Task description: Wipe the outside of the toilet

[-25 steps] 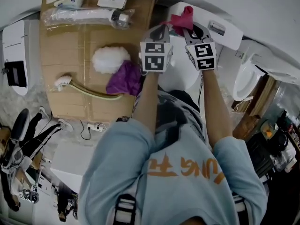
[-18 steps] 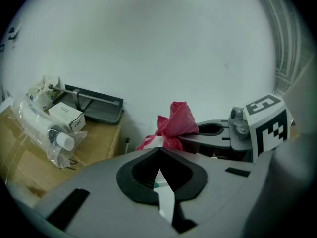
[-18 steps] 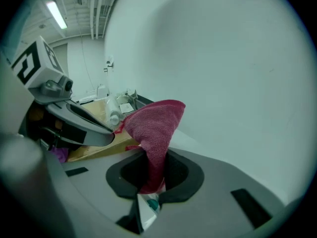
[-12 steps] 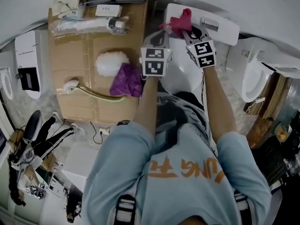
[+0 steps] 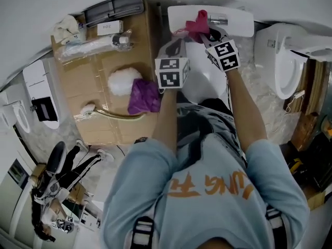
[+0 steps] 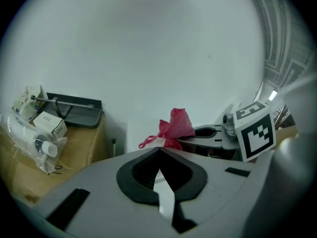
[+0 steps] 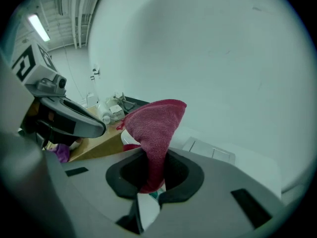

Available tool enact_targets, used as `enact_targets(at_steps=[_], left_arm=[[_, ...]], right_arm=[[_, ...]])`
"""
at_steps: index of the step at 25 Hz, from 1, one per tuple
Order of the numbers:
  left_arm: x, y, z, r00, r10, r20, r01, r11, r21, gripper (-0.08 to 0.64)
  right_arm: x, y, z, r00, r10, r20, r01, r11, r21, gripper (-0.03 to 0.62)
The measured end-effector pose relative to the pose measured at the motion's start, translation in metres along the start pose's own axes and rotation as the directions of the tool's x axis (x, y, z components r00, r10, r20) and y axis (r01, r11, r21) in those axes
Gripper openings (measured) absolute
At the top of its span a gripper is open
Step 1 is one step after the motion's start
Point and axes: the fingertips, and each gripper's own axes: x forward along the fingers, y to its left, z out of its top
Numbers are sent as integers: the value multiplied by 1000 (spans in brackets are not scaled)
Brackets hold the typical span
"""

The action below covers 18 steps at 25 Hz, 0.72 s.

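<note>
Head's swung since a second ago: the toilet tank now sits square at the top of the head view, with both grippers about where they were, over it. My right gripper is clamped on the red cloth, most of it bunched up above the jaws. My left gripper has its jaws together with nothing in them, just beside the right.

I read this as the start of the tank wipe (can't tell if the cloth touches porcelain yet). Next I need the cloth flat on the lid, a sweep across, then the sides. Risks: the jaws scrape instead of the cloth, and the left gripper sits in the sweep path.

Cardboard box on my left carries a purple cloth and a brush, well apart. Second toilet stands near on the right.
</note>
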Motion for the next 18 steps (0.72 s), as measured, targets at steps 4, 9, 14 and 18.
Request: enact_targets(at_steps=[4,9,14,18], left_arm=[[3,-9,6,1000,-16,-1,16,1000,15,20],[6,-21,7,999,-36,-17,37,999,37,20],[8,-36,14,999,-45,-23,46,997,63,20],[8,-46,22,999,-47,-20,49,995,90,20]], right_arm=[[-12,-18,-11,1000,-25,0,25,999,44,66],[-26,-36,-24,998,-56,-14,57,995,82,66],[-40,-53,-35,997,-75,-25,78,987,139,67],[-53,-69,-46,995,-99,-16,100,980,174,67]])
